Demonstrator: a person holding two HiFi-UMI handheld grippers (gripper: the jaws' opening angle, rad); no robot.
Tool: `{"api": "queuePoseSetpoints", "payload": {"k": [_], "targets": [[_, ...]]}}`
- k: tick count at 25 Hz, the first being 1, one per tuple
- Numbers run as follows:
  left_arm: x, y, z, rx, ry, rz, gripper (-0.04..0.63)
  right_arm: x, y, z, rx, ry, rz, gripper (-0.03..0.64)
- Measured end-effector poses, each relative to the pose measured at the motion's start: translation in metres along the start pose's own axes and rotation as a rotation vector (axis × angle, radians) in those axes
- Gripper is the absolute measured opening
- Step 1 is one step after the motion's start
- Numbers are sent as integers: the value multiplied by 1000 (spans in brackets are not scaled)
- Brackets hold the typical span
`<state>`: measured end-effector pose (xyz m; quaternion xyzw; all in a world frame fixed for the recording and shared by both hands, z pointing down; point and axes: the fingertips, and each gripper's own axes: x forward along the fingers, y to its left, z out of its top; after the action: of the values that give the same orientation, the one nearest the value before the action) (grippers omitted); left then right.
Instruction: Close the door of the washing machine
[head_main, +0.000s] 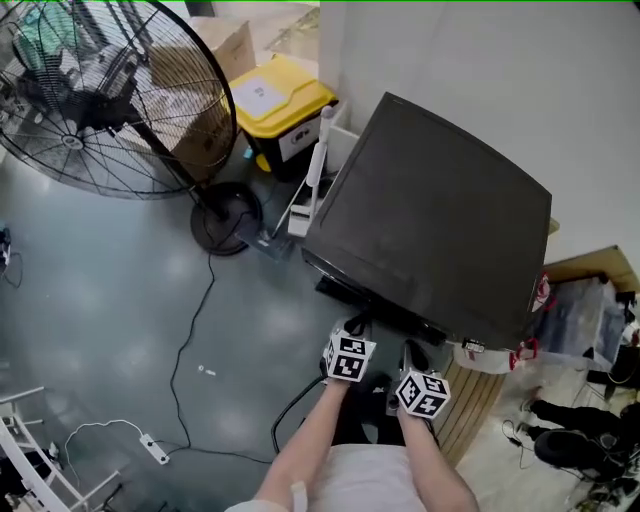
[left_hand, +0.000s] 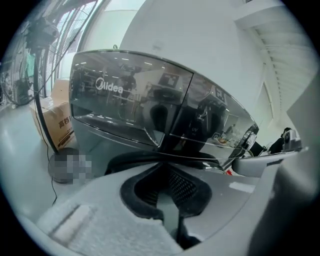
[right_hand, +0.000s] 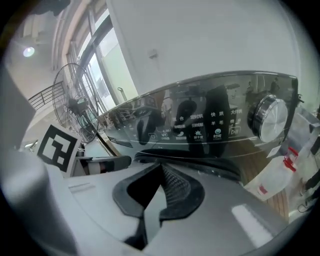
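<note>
Washing machine (head_main: 430, 240) — dark, glossy top, backed up against the white wall, front edge facing the person. Door not really visible from above. Only a black curved rim (left_hand: 165, 156) under the control panel in the gripper views, so can't tell whether shut or ajar.

Left gripper (head_main: 352, 330) close in at the machine's front edge, jaws pressed together with nothing between them. Pointed at the end of the panel with the Midea logo (left_hand: 109, 86). Right gripper (head_main: 415, 355) just beside it, further toward the machine's dial end. Jaws pressed tight here too, and empty. Looking up at the button icons and the silver dial (right_hand: 270, 117).

Left of the machine in the head view: big floor fan (head_main: 90, 100), cardboard box (head_main: 205, 70) behind the fan, and a yellow-lidded bin (head_main: 282, 100) near the machine's back corner. Black cable (head_main: 190, 340) trailing over the grey floor away from the machine, ending near a white power strip (head_main: 155, 450) well off from it.

Right of the machine — clear plastic bags (head_main: 580, 320) and a wooden slatted panel (head_main: 480, 400) just below its front corner.
</note>
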<state>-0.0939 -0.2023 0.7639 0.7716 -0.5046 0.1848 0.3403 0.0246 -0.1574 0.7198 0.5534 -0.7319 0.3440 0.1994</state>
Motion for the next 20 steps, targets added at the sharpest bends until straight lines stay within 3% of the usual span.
{"api": "queuePoseSetpoints", "payload": {"k": [7, 11, 20], "targets": [[-40, -15, 11, 13, -48, 21, 6, -29, 7, 3, -17, -9, 47, 3], [-57, -27, 15, 69, -67, 19, 6, -47, 14, -2, 2, -1, 116, 3], [-134, -95, 18, 148, -120, 18, 5, -148, 14, -9, 2, -144, 200, 3]]}}
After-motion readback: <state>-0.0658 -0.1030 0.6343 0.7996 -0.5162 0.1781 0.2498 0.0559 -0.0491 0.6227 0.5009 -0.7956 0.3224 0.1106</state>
